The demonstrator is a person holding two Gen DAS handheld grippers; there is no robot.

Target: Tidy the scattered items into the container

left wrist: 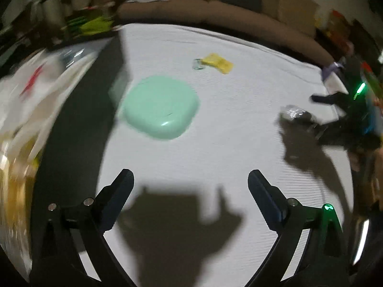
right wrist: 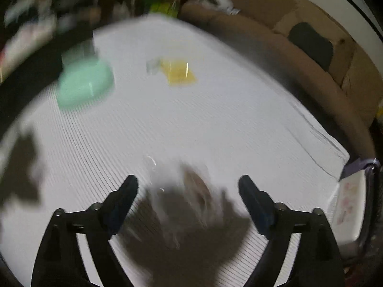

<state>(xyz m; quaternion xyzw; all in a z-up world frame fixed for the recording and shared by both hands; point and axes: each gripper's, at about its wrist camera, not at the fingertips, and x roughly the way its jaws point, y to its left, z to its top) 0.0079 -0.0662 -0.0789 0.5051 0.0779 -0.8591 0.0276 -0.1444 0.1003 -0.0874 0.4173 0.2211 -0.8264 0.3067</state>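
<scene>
One yellow packet (left wrist: 217,63), perhaps plastic-wrapped.

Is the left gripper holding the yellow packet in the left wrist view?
No, the left gripper stands open and empty, and the yellow packet lies far ahead on the white cloth.

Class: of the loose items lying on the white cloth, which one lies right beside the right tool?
The crinkly clear plastic wrapper, just ahead of the right tool; the yellow packet lies farther off.
</scene>
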